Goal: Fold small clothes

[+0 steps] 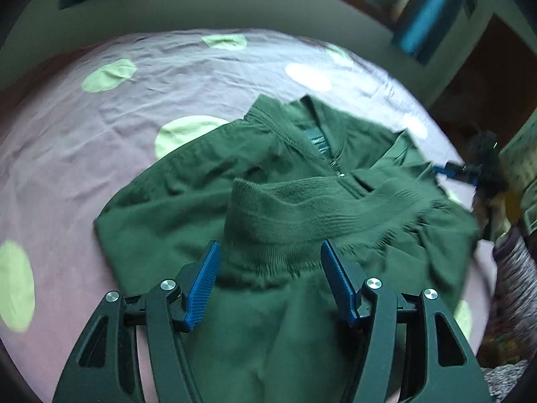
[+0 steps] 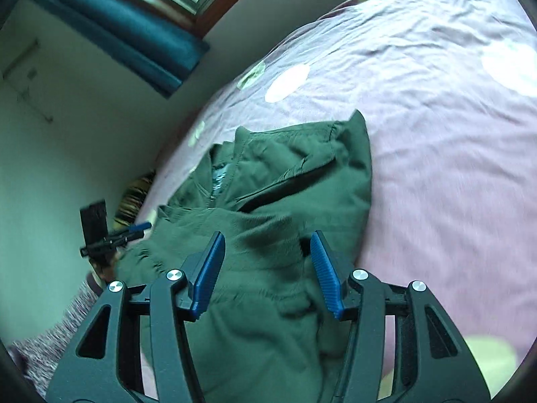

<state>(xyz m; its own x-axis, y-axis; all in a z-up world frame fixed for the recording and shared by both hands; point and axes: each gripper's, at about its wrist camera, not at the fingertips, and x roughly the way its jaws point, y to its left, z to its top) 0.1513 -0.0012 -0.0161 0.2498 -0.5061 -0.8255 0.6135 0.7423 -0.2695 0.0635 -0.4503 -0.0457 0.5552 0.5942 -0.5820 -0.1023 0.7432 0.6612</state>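
A small dark green zip jacket (image 1: 285,181) lies on the pink bed sheet (image 1: 100,134), its ribbed hem (image 1: 302,215) folded up over the body toward the collar. My left gripper (image 1: 270,255) is open, its blue fingers standing apart above the folded hem, holding nothing. In the right wrist view the jacket (image 2: 285,201) lies with its collar at the far left. My right gripper (image 2: 266,245) is open over the jacket's near part, empty. The right gripper also shows in the left wrist view (image 1: 453,169) at the jacket's right edge. The left gripper shows in the right wrist view (image 2: 134,230).
The sheet (image 2: 436,134) has pale green and white dots (image 1: 109,75). A wall, teal curtains (image 2: 117,33) and a window lie beyond the bed. A grey knitted sleeve (image 1: 517,268) is at the right of the bed.
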